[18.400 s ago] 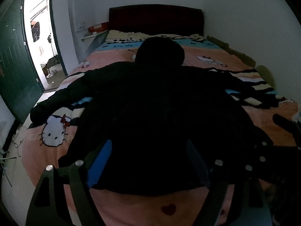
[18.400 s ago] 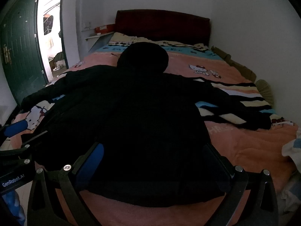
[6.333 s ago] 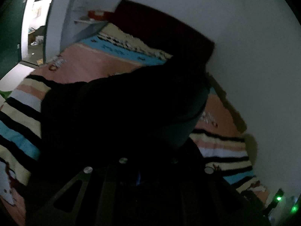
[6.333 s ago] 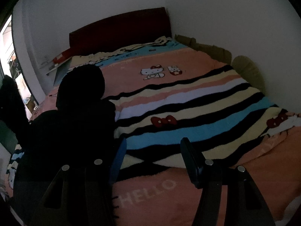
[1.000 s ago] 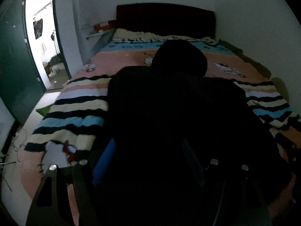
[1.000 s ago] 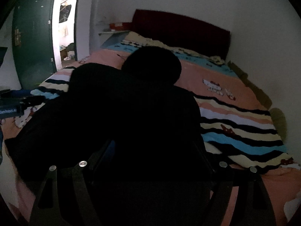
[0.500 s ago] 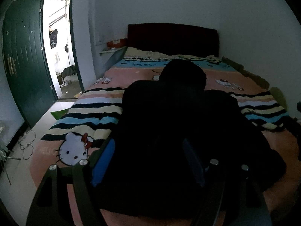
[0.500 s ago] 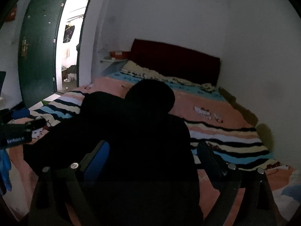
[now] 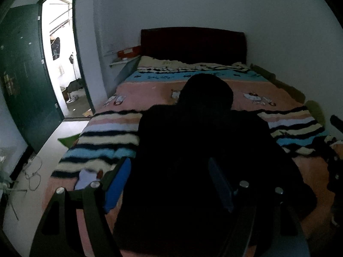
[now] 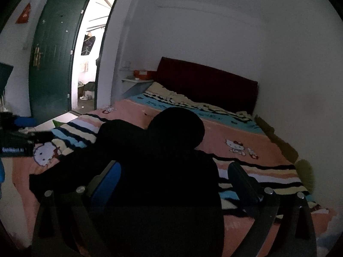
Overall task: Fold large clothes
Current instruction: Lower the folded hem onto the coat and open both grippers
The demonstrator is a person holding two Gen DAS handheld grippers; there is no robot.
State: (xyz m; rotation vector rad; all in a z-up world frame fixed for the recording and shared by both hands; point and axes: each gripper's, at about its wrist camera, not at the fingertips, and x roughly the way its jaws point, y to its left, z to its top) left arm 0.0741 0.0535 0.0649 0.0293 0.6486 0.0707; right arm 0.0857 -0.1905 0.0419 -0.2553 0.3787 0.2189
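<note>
A large black hooded jacket (image 9: 203, 150) lies flat on the bed, hood toward the headboard, both sleeves folded in over the body; it also shows in the right wrist view (image 10: 163, 171). My left gripper (image 9: 169, 171) is open and empty, held above the jacket's lower left part. My right gripper (image 10: 175, 175) is open and empty above the jacket's lower middle. The left gripper's body shows at the left edge of the right wrist view (image 10: 15, 147).
The bed carries a pink, striped cartoon-cat blanket (image 9: 111, 137) and a dark red headboard (image 9: 193, 45). An open green door (image 10: 53, 53) and doorway stand to the left. The white wall (image 9: 289, 53) runs along the bed's right side. A shelf with an orange box (image 9: 128, 52) is beside the headboard.
Both grippers have risen and pulled back from the jacket, so more of the room and door show. The jacket has not moved.
</note>
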